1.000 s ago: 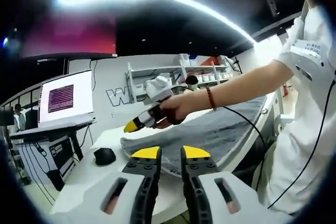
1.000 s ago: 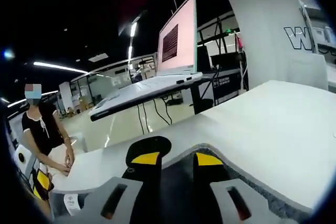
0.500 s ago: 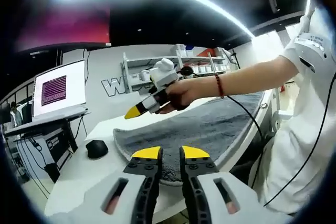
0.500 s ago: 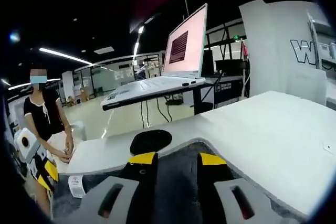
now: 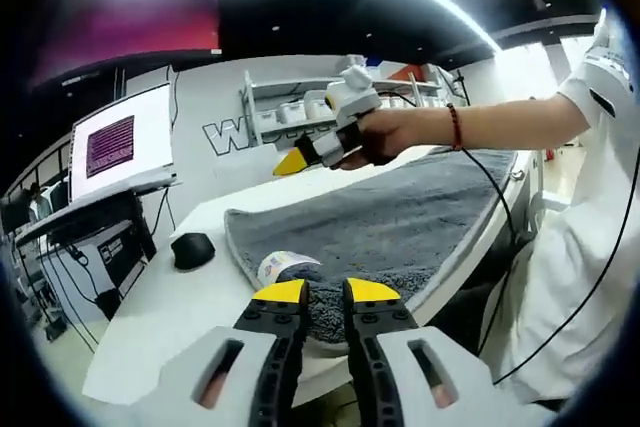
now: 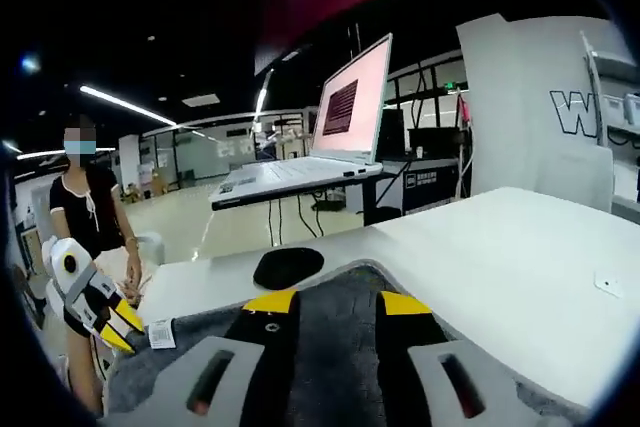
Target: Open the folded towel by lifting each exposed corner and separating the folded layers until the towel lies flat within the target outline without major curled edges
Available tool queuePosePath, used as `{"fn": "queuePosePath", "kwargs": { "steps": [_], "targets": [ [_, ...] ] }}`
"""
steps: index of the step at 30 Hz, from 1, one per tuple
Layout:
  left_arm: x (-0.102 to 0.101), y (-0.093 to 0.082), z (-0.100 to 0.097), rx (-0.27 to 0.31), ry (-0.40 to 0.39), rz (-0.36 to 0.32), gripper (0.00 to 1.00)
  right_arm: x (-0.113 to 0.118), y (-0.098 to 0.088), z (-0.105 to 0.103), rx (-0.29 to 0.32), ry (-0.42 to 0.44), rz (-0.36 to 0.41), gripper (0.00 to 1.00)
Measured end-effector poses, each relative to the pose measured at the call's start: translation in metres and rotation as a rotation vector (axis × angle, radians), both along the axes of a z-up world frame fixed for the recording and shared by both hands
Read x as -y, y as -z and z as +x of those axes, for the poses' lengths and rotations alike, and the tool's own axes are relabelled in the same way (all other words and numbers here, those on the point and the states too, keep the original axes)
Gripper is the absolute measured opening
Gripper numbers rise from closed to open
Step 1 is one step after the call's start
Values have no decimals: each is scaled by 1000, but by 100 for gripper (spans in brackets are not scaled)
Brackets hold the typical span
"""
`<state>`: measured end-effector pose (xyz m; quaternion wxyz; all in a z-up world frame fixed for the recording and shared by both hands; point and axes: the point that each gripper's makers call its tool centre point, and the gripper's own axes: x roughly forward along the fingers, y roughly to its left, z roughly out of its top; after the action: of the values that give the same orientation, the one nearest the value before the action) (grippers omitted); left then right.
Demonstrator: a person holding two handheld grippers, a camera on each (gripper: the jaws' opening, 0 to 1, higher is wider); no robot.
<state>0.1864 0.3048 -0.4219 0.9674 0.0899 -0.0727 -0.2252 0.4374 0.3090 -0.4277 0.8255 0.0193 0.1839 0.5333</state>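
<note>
We had the grey towel (image 5: 400, 222) lying flat on the white table (image 5: 160, 317), long side running away from us, its tag (image 5: 280, 267) too blurry to read, and both the left gripper (image 5: 325, 294) and right gripper (image 6: 338, 303) hovering empty, jaws slightly apart.

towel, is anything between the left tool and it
Nothing visible. In the left gripper view the left tool sits right at the near edge of the grey towel, jaws slightly apart. A white tag lies on the towel just ahead; the black mouse sits off to the side on the table.
</note>
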Motion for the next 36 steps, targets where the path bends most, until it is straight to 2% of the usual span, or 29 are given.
{"fn": "queuePosePath", "kwargs": {
  "steps": [6,8,10,12,13,15,16,18,22,26,28,31,36],
  "targets": [
    [17,2,7,-13,52,28,13,13,-2,-1,16,5,-10,27],
    [28,0,8,4,90,66,13,18,-7,-5,27,-6,-13,27],
    [33,1,11,-12,105,66,14,19,-8,-6,35,-10,-16,25],
    [37,7,14,-39,107,100,14,27,-12,-9,57,-10,-19,26],
    [40,10,14,-52,120,109,15,34,-12,-20,56,-15,-13,27],
    [41,10,13,-60,124,93,16,34,-14,-23,63,-13,-11,28],
    [39,10,14,-63,113,87,17,35,-15,-25,107,-32,-27,28],
    [33,13,16,-91,83,75,19,40,-12,-26,113,-26,-38,29],
    [32,15,16,-96,79,78,22,42,-11,-26,112,-23,-40,30],
    [28,20,14,-117,74,67,27,54,-6,-33,141,-40,-76,32],
    [24,27,15,-144,63,70,28,61,-7,-36,156,-33,-71,35],
    [13,40,19,-196,0,114,29,68,-10,-38,149,-24,-51,40],
    [14,44,21,-212,-1,123,31,82,-23,-40,170,-14,-17,44]
  ]
}}
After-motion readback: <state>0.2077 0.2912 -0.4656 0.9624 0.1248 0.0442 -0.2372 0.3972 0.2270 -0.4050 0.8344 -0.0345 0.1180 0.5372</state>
